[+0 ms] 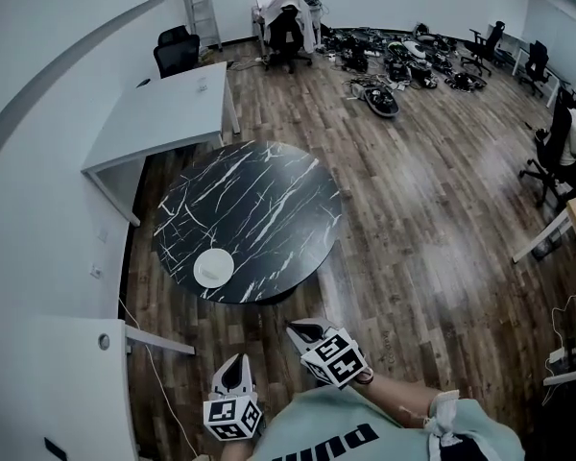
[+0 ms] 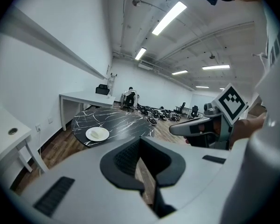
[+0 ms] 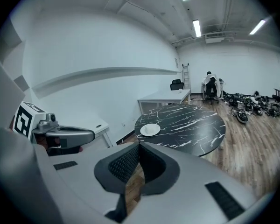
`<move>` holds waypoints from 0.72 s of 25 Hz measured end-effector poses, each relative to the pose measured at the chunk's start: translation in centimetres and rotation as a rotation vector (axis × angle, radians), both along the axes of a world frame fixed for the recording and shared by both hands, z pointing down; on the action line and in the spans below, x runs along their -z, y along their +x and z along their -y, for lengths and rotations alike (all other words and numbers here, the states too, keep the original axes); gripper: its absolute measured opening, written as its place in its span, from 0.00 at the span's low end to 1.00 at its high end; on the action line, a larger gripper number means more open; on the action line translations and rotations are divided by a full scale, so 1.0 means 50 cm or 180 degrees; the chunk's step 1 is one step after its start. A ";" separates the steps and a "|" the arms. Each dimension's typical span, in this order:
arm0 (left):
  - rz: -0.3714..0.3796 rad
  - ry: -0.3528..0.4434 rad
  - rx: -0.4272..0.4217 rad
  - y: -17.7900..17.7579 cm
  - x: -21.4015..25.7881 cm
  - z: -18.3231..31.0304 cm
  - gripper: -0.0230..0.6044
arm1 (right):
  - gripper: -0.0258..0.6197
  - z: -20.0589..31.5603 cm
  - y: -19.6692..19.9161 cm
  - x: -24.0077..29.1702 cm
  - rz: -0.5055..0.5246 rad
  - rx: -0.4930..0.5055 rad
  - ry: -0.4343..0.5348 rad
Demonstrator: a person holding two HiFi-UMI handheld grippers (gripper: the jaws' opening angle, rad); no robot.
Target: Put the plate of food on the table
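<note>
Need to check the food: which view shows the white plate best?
The left gripper view: the plate looks largest, and pale food shows on it. The head view shows the plate from above, small; the right gripper view shows it small and low-angled.

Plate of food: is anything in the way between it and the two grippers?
No, nothing visible. The plate sits on the round black table, near its edge. Between it and the left gripper and right gripper, both shut and empty, is only tabletop and wooden floor.

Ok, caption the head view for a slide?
Round white plate of food on round black marbled table; left gripper, right gripper shut, empty.
</note>
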State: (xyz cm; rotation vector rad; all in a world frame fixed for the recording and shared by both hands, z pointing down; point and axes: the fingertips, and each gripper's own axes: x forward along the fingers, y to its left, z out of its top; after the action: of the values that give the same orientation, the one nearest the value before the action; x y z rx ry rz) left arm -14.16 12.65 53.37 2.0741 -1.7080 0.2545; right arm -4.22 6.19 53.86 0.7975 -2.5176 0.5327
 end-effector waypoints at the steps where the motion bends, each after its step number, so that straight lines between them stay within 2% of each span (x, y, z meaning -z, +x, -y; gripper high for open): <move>1: -0.0012 0.0003 -0.0002 0.000 -0.001 -0.014 0.05 | 0.05 -0.015 0.000 0.003 -0.0010 -0.0006 0.0009; 6: -0.0039 0.0066 0.0012 -0.005 0.004 -0.061 0.05 | 0.05 -0.077 -0.005 0.019 -0.0042 0.0043 0.0087; 11: -0.0048 0.0170 0.0061 0.012 0.027 -0.067 0.05 | 0.05 -0.091 0.009 0.036 -0.0020 0.0102 0.0186; 14: -0.0058 0.0170 0.0038 0.047 0.034 -0.064 0.05 | 0.05 -0.093 0.035 0.052 -0.0006 0.0106 0.0262; 18: -0.0039 0.0178 -0.0145 0.130 0.047 -0.046 0.05 | 0.05 -0.077 0.105 0.075 0.0032 -0.0019 0.0364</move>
State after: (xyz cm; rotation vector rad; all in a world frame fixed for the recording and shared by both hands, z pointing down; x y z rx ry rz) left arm -7.67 14.94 51.02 2.1522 -1.6804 0.2097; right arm 1.04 10.05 50.09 0.8459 -2.5744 0.3985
